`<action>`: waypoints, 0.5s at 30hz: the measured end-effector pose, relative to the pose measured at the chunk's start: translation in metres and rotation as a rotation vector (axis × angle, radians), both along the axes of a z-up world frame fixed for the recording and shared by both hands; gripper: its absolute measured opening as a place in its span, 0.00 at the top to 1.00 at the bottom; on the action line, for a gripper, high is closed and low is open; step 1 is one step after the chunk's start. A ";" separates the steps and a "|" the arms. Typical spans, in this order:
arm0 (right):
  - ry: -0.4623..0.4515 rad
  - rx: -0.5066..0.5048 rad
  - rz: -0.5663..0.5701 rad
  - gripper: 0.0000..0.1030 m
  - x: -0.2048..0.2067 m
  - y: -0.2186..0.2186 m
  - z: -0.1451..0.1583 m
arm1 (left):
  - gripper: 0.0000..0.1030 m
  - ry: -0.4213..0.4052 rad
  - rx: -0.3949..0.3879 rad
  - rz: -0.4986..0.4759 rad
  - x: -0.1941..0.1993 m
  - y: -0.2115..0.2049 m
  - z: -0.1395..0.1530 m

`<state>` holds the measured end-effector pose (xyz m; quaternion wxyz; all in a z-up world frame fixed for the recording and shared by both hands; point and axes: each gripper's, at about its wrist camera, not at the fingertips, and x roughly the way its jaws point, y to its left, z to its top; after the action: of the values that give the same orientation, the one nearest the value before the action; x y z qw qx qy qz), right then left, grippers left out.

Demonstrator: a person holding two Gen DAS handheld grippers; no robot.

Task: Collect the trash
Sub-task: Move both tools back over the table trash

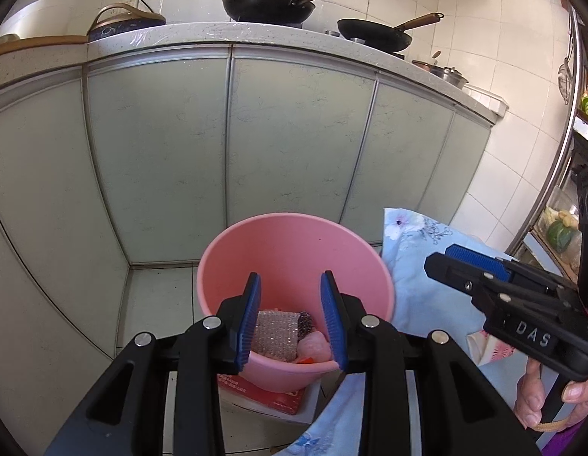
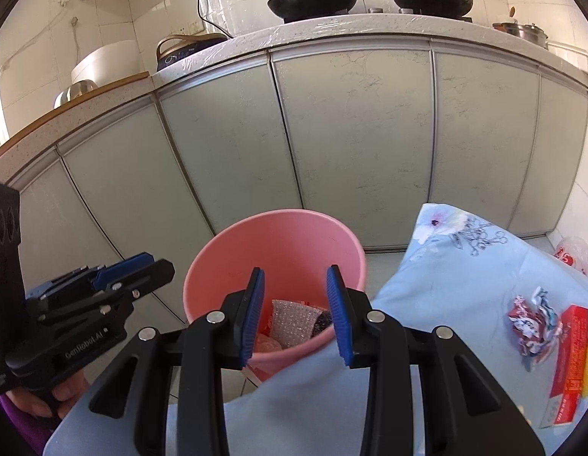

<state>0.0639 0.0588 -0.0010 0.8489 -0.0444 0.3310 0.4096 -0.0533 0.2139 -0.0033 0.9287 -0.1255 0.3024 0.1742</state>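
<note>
Both hand-held grippers, left [image 1: 290, 317] and right [image 2: 296, 313], angled down over pink bucket [image 1: 233, 250], jaws apart, empty.

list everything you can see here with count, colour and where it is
bucket: 1, pink, on the floor by the cabinets
bubble wrap: 1 piece, clear, inside the bucket
cloth: 1, light blue with flowers, covering the surface right of the bucket
crumpled wrapper: 1, red, white and dark, on the cloth
box: 1, red, on the cloth beside the wrapper
pans: 2, black with wooden handles, on the counter
steel pot: 1, silver, at the counter's right end
cabinet doors: several, pale green, under the counter
left gripper: 1, black with blue pads, open over the bucket, empty
right gripper: 1, same colours, open, empty
</note>
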 end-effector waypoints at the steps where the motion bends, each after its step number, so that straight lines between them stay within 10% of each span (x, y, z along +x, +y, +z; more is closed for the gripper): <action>1: -0.007 -0.005 -0.006 0.66 -0.003 -0.005 0.001 | 0.69 -0.002 0.001 -0.009 0.001 -0.004 0.002; 15: 0.039 -0.016 -0.160 0.66 -0.008 -0.104 -0.008 | 0.58 -0.006 -0.015 -0.137 0.026 -0.068 0.019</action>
<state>0.0554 -0.0454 -0.0087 0.8719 -0.0168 0.3535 0.3386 -0.0273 0.1463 0.0154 0.9384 -0.1122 0.3087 0.1076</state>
